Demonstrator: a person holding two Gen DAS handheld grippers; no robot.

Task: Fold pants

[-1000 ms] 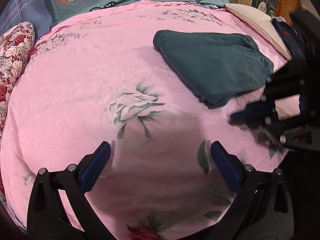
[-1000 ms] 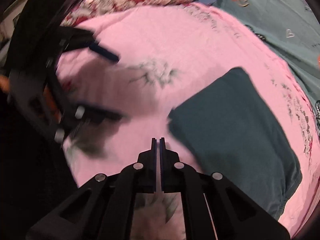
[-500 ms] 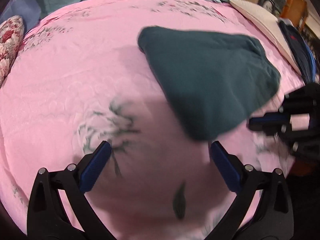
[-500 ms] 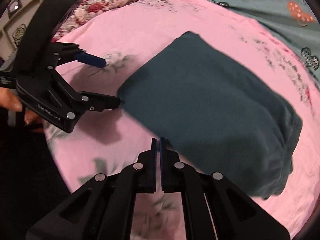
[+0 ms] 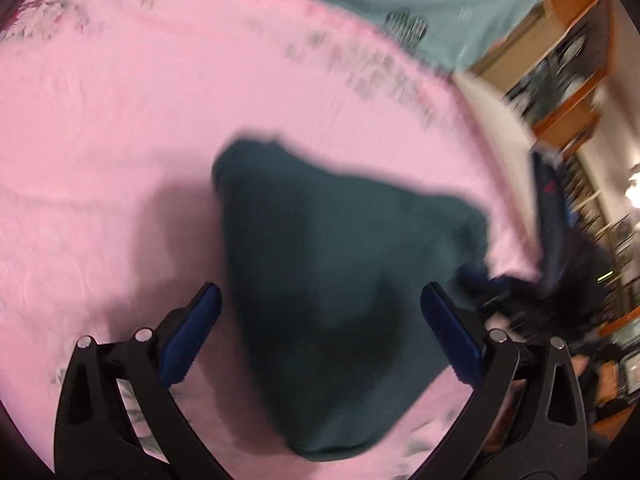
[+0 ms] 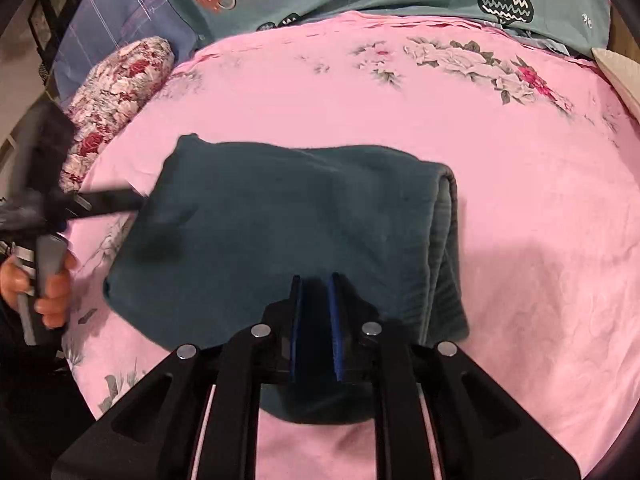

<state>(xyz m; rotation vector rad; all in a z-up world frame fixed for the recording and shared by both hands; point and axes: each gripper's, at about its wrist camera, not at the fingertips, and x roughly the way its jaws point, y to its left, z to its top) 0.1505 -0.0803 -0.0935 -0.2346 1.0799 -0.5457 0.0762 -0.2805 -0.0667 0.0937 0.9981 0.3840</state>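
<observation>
Pants point(image 6: 288, 224) are lying folded beneath the opening, empty right gripper point(image 6: 315, 300) (left gripper point(image 5: 320, 320) gaping, blurred); seemingly little remaining.

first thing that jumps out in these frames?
The dark teal folded pants, lying mid-bed on the pink floral sheet. The right claw hovers over their near edge, jaws opening with nothing between them; the left claw stands wide open above the pants.

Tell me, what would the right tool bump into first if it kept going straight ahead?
Probably the folded dark teal pants on the pink bedsheet. The right tool, its jaws opening with nothing between them, points at them.
</observation>
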